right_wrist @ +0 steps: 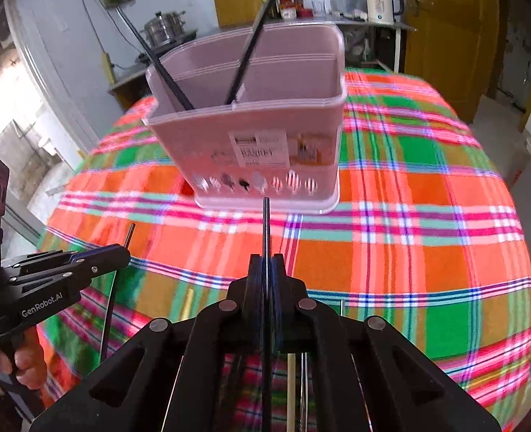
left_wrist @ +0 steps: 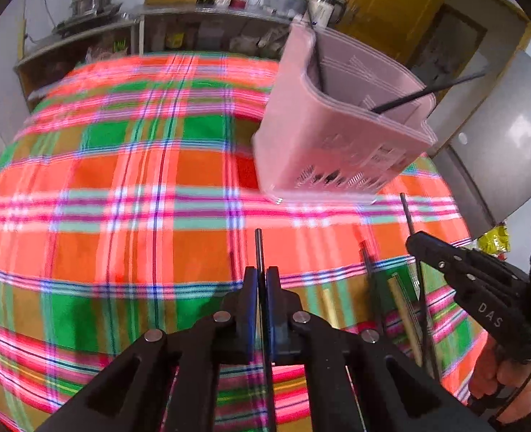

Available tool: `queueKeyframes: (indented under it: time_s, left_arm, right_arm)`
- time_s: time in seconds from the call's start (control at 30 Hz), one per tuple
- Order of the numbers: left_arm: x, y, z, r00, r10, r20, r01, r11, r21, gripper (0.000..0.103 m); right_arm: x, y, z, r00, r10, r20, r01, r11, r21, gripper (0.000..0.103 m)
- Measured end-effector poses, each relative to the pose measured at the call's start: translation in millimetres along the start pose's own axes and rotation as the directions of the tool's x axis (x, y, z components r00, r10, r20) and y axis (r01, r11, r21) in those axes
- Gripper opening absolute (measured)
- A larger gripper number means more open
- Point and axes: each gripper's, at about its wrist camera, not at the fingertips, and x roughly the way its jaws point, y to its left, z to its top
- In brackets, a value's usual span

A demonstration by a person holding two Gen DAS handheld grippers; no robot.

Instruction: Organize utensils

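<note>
My left gripper [left_wrist: 262, 280] pinches a black chopstick [left_wrist: 259, 248] above the plaid table [left_wrist: 121, 194]. The pink basket [left_wrist: 323, 144], two chopsticks [left_wrist: 427, 91] inside, stands toward the far right edge. My right gripper [left_wrist: 415, 243] grips another stick [left_wrist: 407, 214].

Daylight fills both views, bright and even. In the right wrist view it pours from an overexposed doorway [right_wrist: 9, 115] far left of the right gripper [right_wrist: 266, 270]. Motion blur smears the plaid tablecloth [left_wrist: 121, 187] and the pink basket [left_wrist: 337, 136] ahead of the left gripper [left_wrist: 262, 280]. Fisheye bending curves the edges, and the corners go black.
</note>
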Motion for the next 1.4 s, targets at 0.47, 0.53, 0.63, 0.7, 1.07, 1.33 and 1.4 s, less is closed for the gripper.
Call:
queueKeyframes:
  time_s: [0.47,0.53,0.63,0.7,1.07,1.33,1.4]
  left_arm:
    - [-106.4,-39.4,29.3,0.978,-0.045,0.203,0.022,0.993,0.116,0.004]
    - [-114.7,-41.4,33.3,0.974,-0.056,0.218,0.029,0.992,0.123,0.004]
    - [-128.3,-47.0,36.3,0.968,-0.061,0.243,0.028,0.99,0.136,0.004]
    - [-135.4,-49.6,38.3,0.965,-0.067,0.252,0.032,0.989,0.141,0.004]
    - [-148.2,-57.1,41.8,0.961,-0.101,0.258,0.059,0.985,0.165,0.004]
    - [-151.1,-49.6,50.3,0.961,-0.108,0.255,0.07,0.986,0.153,0.004]
    - [-154.4,-47.8,55.3,0.959,-0.109,0.262,0.071,0.986,0.149,0.004]
  right_arm:
    - [-98.9,5.6,22.7,0.978,0.029,0.209,-0.025,0.999,-0.023,0.005]
    - [-110.3,7.0,24.1,0.973,0.03,0.23,-0.024,0.999,-0.026,0.005]
    - [-124.6,9.3,25.1,0.965,0.03,0.259,-0.023,0.999,-0.029,0.005]
    - [-132.1,9.7,24.5,0.962,0.026,0.272,-0.018,0.999,-0.031,0.005]
    - [-151.1,12.4,24.6,0.951,0.024,0.307,-0.01,0.999,-0.047,0.004]
    - [-155.6,16.7,31.9,0.944,0.037,0.328,-0.022,0.999,-0.049,0.004]
    - [-157.2,19.7,36.5,0.941,0.042,0.337,-0.026,0.998,-0.053,0.004]
